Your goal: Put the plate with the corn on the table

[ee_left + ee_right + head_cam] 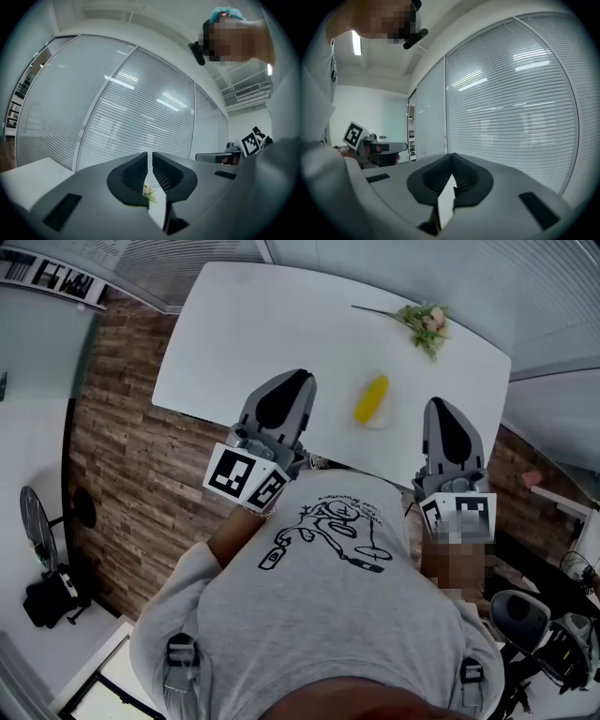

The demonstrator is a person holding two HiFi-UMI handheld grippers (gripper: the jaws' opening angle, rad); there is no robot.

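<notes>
The task looks finished from where you stand; the plate (378, 419) with the corn (371, 399) sits on the white bench (262, 324), near its front edge, and neither pair of jaws touches it; nothing seems left but to stay clear. Your left gripper (292, 381) has its jaws nearly together, a thin slit between them, with nothing held; your right gripper (441, 407) has its jaws closed tip to tip, also empty. Both are held close to your chest and point level, towards the glass wall; the plate lies between the two and just ahead of them, apart from both. A flower sprig (427, 322) lies at the bench's far side, well apart from the corn.
</notes>
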